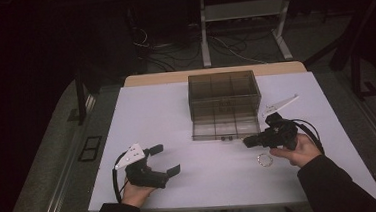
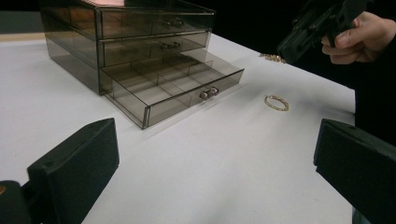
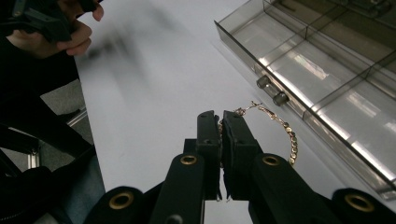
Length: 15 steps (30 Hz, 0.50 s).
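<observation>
Your right gripper (image 3: 221, 122) is clamped on a gold bracelet (image 3: 280, 127), holding it near the table's (image 1: 176, 112) right edge, just in front of the open bottom drawer (image 3: 327, 79) of the smoked organizer (image 1: 224, 101). Your left gripper (image 1: 165, 159) rests with jaws apart near the front-left corner. The chain hangs from a thin pinch, so a quick move could shake it loose, or its dangling loop could snag the drawer's front wall.

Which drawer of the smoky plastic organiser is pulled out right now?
The bottom drawer of the organiser: it juts forward, its dividers exposed, while the two drawers above sit flush and closed.
</observation>
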Each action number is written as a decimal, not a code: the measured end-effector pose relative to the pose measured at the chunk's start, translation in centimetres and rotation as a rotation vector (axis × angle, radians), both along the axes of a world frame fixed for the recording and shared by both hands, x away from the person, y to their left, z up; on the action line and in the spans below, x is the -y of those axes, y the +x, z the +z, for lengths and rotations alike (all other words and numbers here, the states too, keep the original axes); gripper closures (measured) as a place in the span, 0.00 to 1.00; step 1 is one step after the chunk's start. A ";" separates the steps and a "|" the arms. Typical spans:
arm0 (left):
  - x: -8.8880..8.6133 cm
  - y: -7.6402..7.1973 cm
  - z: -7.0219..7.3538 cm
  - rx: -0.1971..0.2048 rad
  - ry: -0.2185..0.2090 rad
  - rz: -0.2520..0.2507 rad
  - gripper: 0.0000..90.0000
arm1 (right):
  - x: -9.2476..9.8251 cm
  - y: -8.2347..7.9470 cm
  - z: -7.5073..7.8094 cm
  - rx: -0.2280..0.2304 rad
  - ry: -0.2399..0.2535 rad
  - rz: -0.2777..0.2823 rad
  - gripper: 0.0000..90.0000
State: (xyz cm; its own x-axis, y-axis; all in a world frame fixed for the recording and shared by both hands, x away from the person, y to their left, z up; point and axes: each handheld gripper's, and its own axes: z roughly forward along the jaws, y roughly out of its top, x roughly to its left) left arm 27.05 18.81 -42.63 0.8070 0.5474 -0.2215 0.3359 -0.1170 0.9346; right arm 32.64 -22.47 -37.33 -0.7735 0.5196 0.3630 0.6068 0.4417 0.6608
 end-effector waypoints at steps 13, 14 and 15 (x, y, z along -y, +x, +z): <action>0.0 0.0 0.0 -0.001 0.000 -0.001 0.00 | -1.3 1.2 2.1 0.027 -0.014 0.026 0.95; 0.0 0.0 0.0 -0.001 0.000 -0.001 0.00 | -1.5 1.3 2.3 0.032 -0.016 0.027 0.95; 0.0 0.0 0.0 -0.001 -0.001 -0.001 0.00 | -1.6 1.4 2.5 0.035 -0.017 0.031 0.95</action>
State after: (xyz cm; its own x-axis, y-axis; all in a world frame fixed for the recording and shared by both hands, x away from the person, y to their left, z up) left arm 27.07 18.82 -42.64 0.8072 0.5466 -0.2229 0.3371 -0.1168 0.9342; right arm 34.04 -20.83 -34.86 -0.8011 0.5014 0.3269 0.5697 0.4713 0.6732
